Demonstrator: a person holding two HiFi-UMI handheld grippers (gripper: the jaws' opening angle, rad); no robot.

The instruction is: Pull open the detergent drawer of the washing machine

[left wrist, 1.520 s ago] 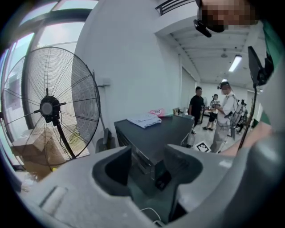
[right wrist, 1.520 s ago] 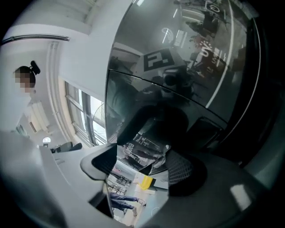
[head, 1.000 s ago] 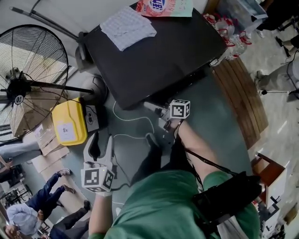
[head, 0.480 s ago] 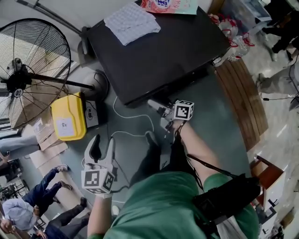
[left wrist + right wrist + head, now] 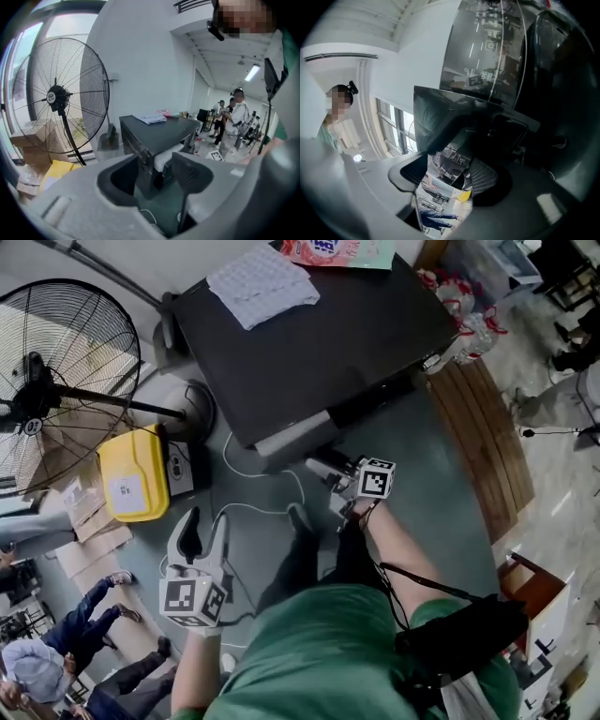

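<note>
Drawer (image 5: pixel 295 439): partly out, inside unseen
Right gripper (image 5: pixel 321 468): clamped on drawer front
Left gripper (image 5: pixel 204 529): apart, empty, well aside

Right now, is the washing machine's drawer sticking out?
Yes, the pale grey detergent drawer juts out from the front of the black box-shaped washing machine.

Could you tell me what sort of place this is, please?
Probably a workshop or test hall, not a home laundry: the washing machine stands alone on an open floor beside a big industrial fan, cardboard boxes and several other people.
</note>
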